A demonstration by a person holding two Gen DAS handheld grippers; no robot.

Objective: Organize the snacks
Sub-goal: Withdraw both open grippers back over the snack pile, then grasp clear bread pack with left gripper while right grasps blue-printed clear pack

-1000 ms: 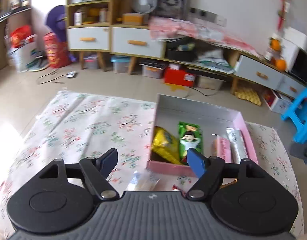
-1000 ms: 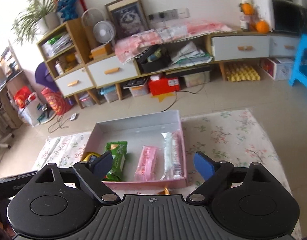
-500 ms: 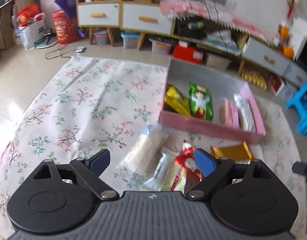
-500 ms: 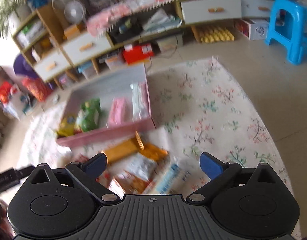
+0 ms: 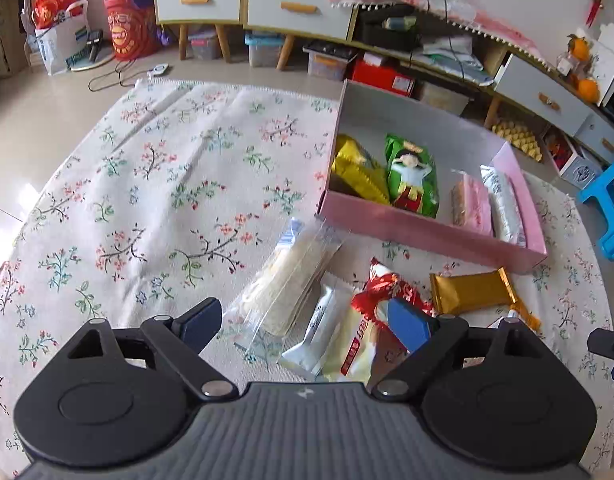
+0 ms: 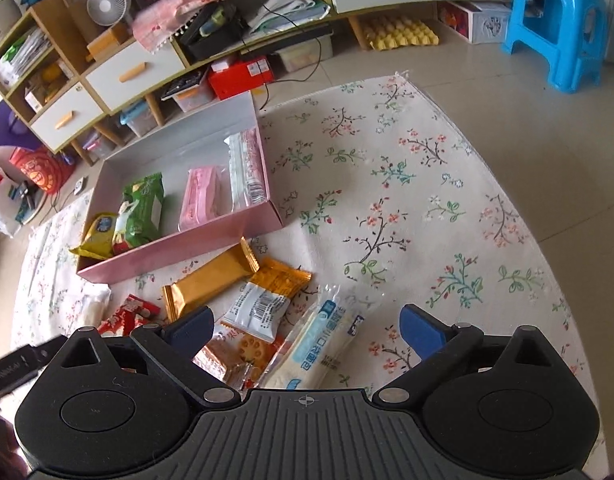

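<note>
The left gripper [image 5: 303,322] had its jaws spread wide and empty, poised above the loose pile, with a clear packet of pale biscuits [image 5: 289,280] and a red-and-white wrapped snack [image 5: 365,332] lying in the gap below them; whether either pad touched a wrapper could not be told. The right gripper [image 6: 305,326] likewise stood wide open and gripped nothing, over a long white-and-blue packet [image 6: 327,344], a white pouch [image 6: 259,310] and a biscuit pack [image 6: 237,354].

Further out, a gold bar [image 6: 209,280] and an orange packet [image 6: 281,278] lay on the flowered cloth [image 6: 407,200], just beside the pink box [image 6: 179,252]. Inside the box four snacks already sat side by side: a yellow bag [image 5: 359,170], a green bag [image 5: 413,176], a pink packet [image 5: 473,204] and a clear one [image 5: 503,208].

By my reading, roughly a third of the sorting was done; about seven packets were left outside, and the box had bare floor behind the row.
</note>
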